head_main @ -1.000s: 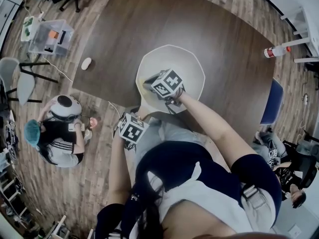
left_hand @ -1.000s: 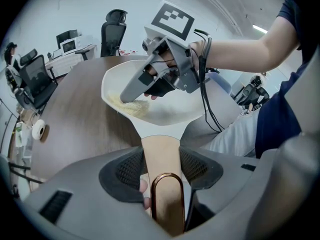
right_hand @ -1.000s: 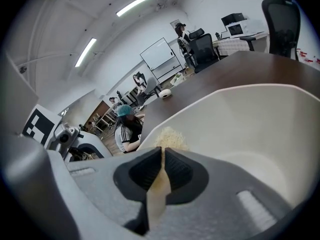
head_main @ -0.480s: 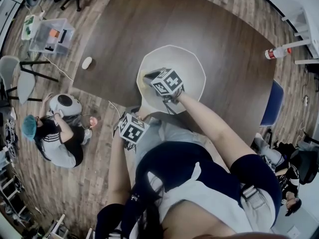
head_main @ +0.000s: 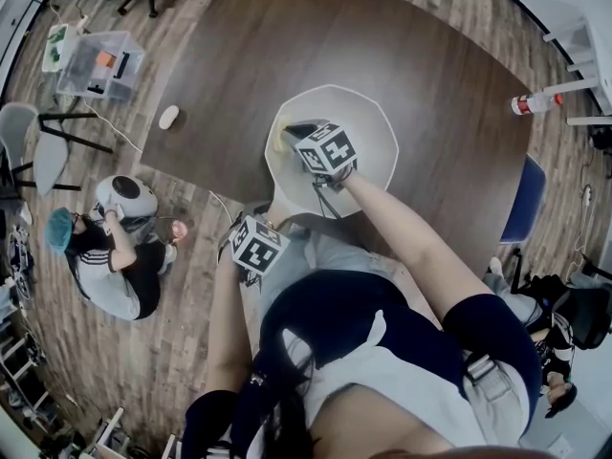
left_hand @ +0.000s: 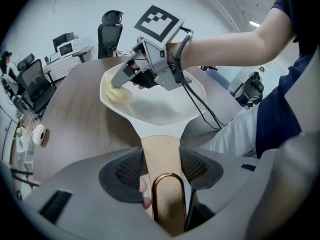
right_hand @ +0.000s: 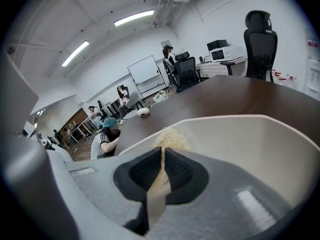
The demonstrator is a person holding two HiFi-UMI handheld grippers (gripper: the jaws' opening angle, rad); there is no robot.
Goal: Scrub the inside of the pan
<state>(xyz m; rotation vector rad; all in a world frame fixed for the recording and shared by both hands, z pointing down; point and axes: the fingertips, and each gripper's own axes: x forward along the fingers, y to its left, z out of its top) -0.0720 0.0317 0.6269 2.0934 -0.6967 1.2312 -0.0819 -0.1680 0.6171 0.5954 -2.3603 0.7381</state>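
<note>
A cream eight-sided pan rests on the dark wooden table. Its tan handle with a copper loop is clamped between my left gripper's pads at the table's near edge. My left gripper shows below the pan in the head view. My right gripper reaches into the pan and is shut on a yellowish scrubber. The scrubber is pressed against the pan's left inner wall. In the right gripper view the pan's wall curves off to the right.
A small white oval object lies near the table's left edge. On the floor are a clear plastic box, a red-and-white bottle and a crouching person. A blue chair stands at the right.
My right gripper and the scrubber have shifted slightly farther along the pan's left wall. The left gripper still clamps the handle. The person on the floor has moved.
</note>
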